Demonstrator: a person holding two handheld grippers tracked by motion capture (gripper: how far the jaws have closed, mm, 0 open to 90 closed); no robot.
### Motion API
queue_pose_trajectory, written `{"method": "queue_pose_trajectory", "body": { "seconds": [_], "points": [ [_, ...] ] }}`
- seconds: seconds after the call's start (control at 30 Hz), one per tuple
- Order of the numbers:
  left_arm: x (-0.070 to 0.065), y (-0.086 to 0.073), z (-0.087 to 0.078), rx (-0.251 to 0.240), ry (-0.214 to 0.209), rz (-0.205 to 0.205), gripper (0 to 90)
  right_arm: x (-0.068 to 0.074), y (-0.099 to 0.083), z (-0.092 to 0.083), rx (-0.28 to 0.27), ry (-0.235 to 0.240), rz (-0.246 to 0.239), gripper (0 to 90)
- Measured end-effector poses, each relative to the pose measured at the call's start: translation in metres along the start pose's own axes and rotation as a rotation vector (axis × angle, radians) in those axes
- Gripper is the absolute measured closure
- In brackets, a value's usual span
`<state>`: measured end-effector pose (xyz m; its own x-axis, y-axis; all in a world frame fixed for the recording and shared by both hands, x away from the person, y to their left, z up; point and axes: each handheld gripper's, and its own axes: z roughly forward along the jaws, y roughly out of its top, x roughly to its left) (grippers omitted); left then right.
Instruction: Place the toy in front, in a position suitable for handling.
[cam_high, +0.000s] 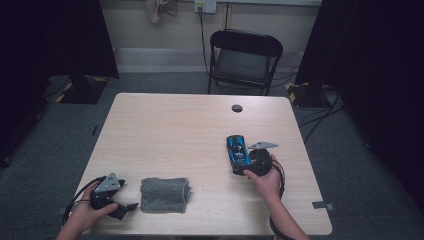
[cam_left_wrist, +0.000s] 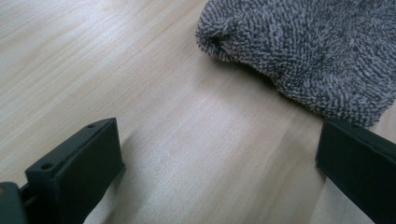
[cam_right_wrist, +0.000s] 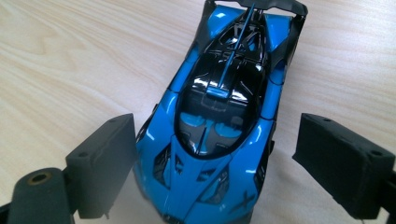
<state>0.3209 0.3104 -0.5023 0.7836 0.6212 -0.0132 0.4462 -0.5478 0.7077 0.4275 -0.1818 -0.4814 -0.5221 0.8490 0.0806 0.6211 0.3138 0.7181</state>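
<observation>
Lying right of centre in the high view, on a pale wood-grain table (cam_high: 175, 130): a glossy blue and black toy race car (cam_high: 237, 152), long axis running up and down the frame and leaning slightly left at the top. Seen in the right gripper view as a low, sleek body (cam_right_wrist: 219, 116), nose at the bottom edge, rear wing at the top, so pointing back toward the person. Straddling the nose, the right gripper (cam_right_wrist: 233, 158), jaws spread wide; left jaw just beside the car's flank, contact hard to tell, right jaw clear of it with table showing between. Held by a hand at lower right of the high view (cam_high: 257, 165).

At lower left, the left gripper (cam_high: 116, 200), also held in a hand, jaws wide apart over bare table (cam_left_wrist: 219, 163). Just beside it, a folded grey fuzzy cloth (cam_high: 164, 194), filling the upper right of the left gripper view (cam_left_wrist: 308, 51).
</observation>
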Motion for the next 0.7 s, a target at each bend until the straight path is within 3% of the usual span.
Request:
{"method": "queue_pose_trajectory", "body": {
  "seconds": [0.23,0.7],
  "points": [
    [0.000,0.001,0.001,-0.002,-0.002,0.002,0.0,0.003,0.009,0.008,-0.008,-0.008,0.026,9.7],
    [0.001,0.003,0.003,-0.001,-0.008,0.006,0.0,0.013,0.023,0.031,-0.015,-0.103,0.053,10.1]
  ]
}}
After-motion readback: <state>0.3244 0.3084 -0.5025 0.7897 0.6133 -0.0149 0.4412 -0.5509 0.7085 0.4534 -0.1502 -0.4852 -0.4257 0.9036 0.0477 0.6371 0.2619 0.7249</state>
